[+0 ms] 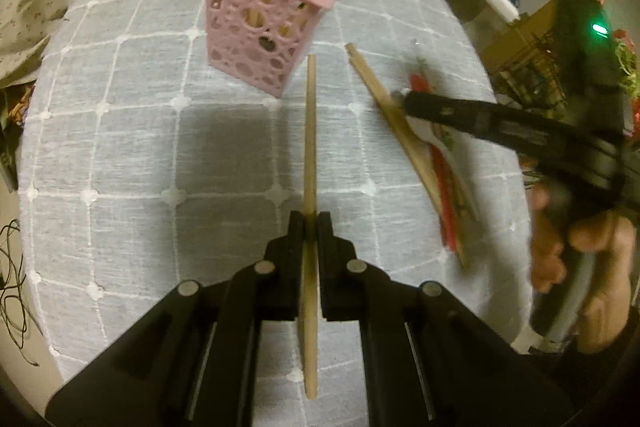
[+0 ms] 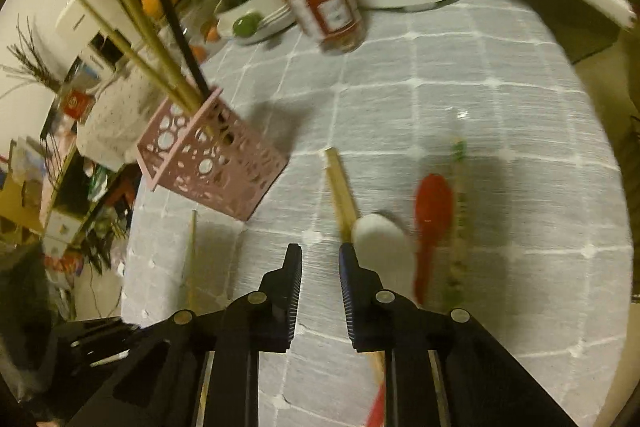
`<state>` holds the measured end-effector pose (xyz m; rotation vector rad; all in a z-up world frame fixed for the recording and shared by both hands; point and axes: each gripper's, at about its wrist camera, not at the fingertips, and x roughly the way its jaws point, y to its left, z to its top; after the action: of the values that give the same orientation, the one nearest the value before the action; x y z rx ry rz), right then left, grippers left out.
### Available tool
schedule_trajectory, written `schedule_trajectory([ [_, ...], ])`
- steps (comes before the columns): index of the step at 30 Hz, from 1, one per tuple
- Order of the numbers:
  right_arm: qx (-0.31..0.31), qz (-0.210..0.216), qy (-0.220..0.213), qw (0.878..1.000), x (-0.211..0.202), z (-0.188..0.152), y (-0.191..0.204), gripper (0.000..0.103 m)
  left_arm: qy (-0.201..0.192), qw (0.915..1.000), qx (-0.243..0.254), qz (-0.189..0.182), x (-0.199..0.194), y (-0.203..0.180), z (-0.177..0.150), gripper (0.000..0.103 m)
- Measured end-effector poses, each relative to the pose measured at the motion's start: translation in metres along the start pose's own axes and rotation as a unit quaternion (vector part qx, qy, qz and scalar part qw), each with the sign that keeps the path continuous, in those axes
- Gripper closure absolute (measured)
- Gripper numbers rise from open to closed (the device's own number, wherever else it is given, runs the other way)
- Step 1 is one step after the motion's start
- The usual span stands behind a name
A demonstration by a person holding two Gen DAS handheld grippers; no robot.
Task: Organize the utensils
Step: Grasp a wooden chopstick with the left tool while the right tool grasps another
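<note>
The left gripper (image 1: 311, 223) is clamped on a wooden chopstick (image 1: 310, 131), which points toward the pink perforated basket (image 1: 264, 27) standing farther off on the grey checked tablecloth (image 1: 120, 131). The basket already holds several wooden sticks (image 2: 132, 39) and a black one, leaning. The right gripper (image 2: 320, 259) hovers with its jaws narrowly parted and empty, above the cloth just left of a second wooden chopstick (image 2: 340, 187), a white spoon (image 2: 380, 235) and a red spoon (image 2: 432, 211).
</note>
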<state>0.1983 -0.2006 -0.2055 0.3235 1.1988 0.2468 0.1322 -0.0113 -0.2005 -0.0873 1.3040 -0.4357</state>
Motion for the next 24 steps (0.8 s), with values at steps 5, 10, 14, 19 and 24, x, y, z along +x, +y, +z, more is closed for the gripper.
schedule_trajectory([
  [5, -0.007, -0.026, 0.012, 1.000, 0.015, 0.006, 0.005, 0.084, -0.005, 1.0000, 0.002, -0.008, -0.009, 0.007, -0.004, 0.096],
  [10, -0.006, -0.048, 0.028, 0.998, 0.030, 0.009, 0.002, 0.084, -0.009, 0.9999, 0.008, -0.007, -0.013, 0.006, -0.005, 0.096],
  [14, -0.008, -0.045, 0.033, 0.998, 0.036, 0.009, 0.000, 0.084, -0.013, 0.9999, 0.009, -0.004, -0.013, 0.005, -0.004, 0.096],
  [19, -0.038, -0.093, 0.040, 0.994, 0.045, 0.007, 0.008, 0.090, -0.018, 0.9998, 0.011, 0.002, -0.014, 0.005, -0.003, 0.096],
  [24, -0.096, -0.138, 0.022, 0.986, 0.045, -0.002, 0.026, 0.096, -0.034, 0.9989, 0.030, 0.015, -0.024, 0.002, -0.006, 0.096],
])
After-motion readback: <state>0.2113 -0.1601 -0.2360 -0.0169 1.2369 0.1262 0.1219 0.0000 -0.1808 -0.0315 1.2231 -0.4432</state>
